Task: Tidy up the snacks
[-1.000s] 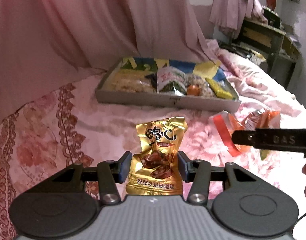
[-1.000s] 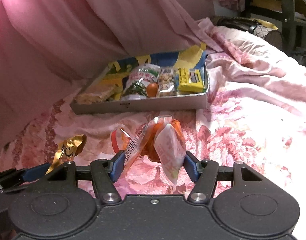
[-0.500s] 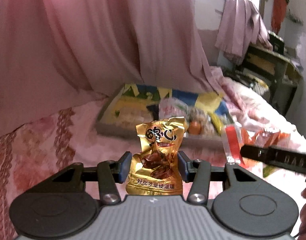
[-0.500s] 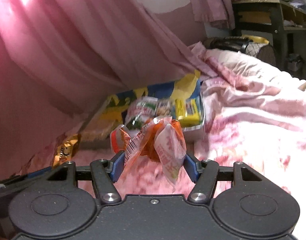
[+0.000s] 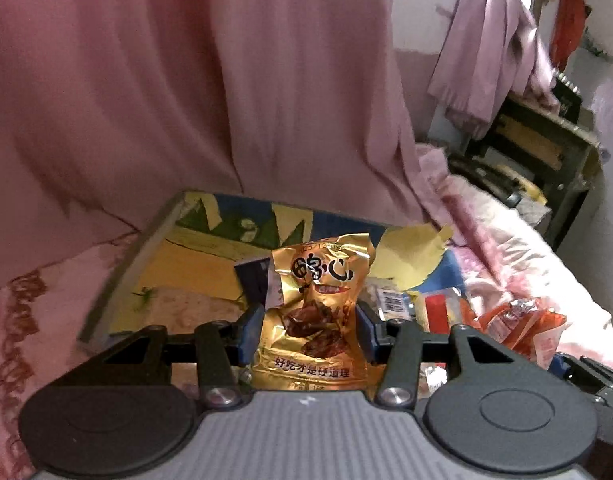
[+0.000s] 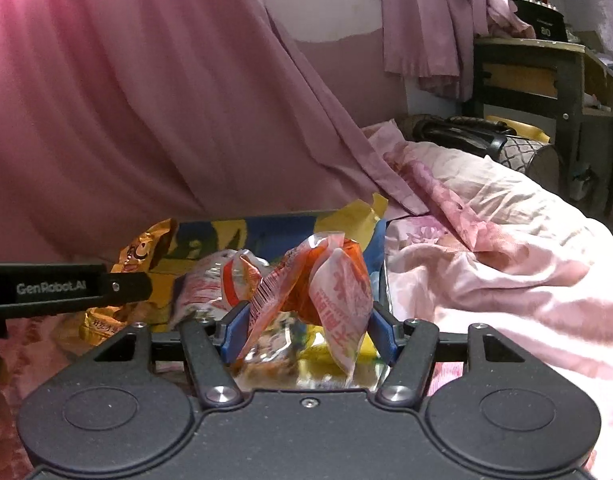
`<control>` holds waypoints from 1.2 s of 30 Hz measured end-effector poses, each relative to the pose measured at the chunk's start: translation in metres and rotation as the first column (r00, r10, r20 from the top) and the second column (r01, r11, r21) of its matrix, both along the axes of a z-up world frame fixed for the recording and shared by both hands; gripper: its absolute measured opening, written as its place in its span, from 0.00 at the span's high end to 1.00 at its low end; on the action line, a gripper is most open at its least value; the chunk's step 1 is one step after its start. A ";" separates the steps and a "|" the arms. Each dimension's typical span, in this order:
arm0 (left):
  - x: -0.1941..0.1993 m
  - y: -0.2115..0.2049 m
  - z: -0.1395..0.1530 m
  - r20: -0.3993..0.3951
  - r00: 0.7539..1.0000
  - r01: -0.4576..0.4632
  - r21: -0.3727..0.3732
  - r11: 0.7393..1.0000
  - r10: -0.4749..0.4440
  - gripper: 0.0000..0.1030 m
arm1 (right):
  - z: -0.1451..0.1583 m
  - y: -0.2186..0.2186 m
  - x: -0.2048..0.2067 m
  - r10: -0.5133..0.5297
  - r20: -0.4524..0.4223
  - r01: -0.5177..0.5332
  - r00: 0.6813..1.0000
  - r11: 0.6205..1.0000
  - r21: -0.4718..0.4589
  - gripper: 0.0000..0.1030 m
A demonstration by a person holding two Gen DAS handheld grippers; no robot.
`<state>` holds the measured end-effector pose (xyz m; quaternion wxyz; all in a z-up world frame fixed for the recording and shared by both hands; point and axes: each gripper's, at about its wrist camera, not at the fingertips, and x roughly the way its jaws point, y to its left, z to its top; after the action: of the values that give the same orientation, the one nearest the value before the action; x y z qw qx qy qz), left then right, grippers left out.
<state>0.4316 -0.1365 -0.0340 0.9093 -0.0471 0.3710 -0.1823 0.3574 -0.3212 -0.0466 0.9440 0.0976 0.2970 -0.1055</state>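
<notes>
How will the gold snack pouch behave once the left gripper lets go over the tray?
The gold snack pouch stands upright between the left gripper pads, so the film seems fairly stiff. Its creased foil looks light and slick; it would likely flop flat into the tray rather than roll.

Glossy, crinkled gold foil packet (image 5: 318, 308); shiny orange-and-white plastic wrappers (image 6: 326, 288). Matt black plastic gripper (image 5: 310, 332) with blue pads (image 5: 250, 328). Soft pink cloth curtain (image 5: 186, 80); floral cloth bedspread (image 6: 506, 264). Printed tray (image 5: 154, 240).

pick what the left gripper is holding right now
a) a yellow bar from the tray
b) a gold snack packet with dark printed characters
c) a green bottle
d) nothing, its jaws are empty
b, since the left gripper has its blue pads pressed on both sides of the gold snack packet, held upright in front of the tray.
</notes>
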 end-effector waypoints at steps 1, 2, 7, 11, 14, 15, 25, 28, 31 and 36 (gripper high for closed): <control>0.004 -0.003 -0.006 -0.007 1.000 0.003 0.011 1.000 -0.003 0.49 | -0.005 -0.002 0.006 -0.006 -0.010 0.006 1.000 1.000 0.001 0.38; 0.007 -0.005 -0.012 -0.012 1.000 0.006 0.021 1.000 -0.006 0.49 | -0.010 -0.004 0.010 -0.013 -0.022 0.013 1.000 1.000 0.005 0.38; 0.014 -0.002 -0.031 -0.052 0.999 -0.012 0.026 1.000 0.013 0.48 | -0.031 -0.008 0.020 -0.028 -0.065 0.029 0.998 0.999 0.022 0.35; 0.014 0.002 -0.037 -0.073 0.997 -0.021 0.018 1.000 0.023 0.47 | -0.035 -0.009 0.020 -0.032 -0.064 0.035 0.997 0.999 0.035 0.32; 0.016 0.004 -0.038 -0.083 0.996 -0.026 0.006 1.000 0.026 0.45 | -0.035 -0.008 0.021 -0.026 -0.063 0.028 0.998 0.999 0.037 0.27; 0.016 0.004 -0.037 -0.086 0.996 -0.031 0.002 1.000 0.031 0.42 | -0.034 -0.008 0.020 -0.022 -0.059 0.024 0.998 0.999 0.037 0.26; 0.007 0.011 -0.017 -0.055 0.996 -0.074 -0.042 0.996 0.072 0.17 | -0.022 -0.007 0.012 -0.024 -0.007 0.024 1.000 0.999 0.021 0.14; 0.001 0.017 -0.008 -0.032 0.995 -0.094 -0.048 0.994 0.093 0.11 | -0.015 -0.009 0.005 -0.039 0.015 0.038 0.999 0.999 0.034 0.11; -0.010 0.027 0.002 0.001 0.992 -0.123 -0.061 0.991 0.123 0.05 | -0.006 -0.010 -0.006 -0.053 0.041 0.051 0.998 0.997 0.051 0.07; -0.042 0.048 0.016 0.055 0.983 -0.171 -0.044 0.984 0.173 0.01 | 0.012 -0.006 -0.030 -0.048 0.057 0.045 0.997 0.998 0.042 0.04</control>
<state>0.3899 -0.0883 -0.0179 0.9312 -0.0914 0.3348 -0.1116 0.3277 -0.3272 -0.0341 0.9473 0.1267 0.2692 -0.1184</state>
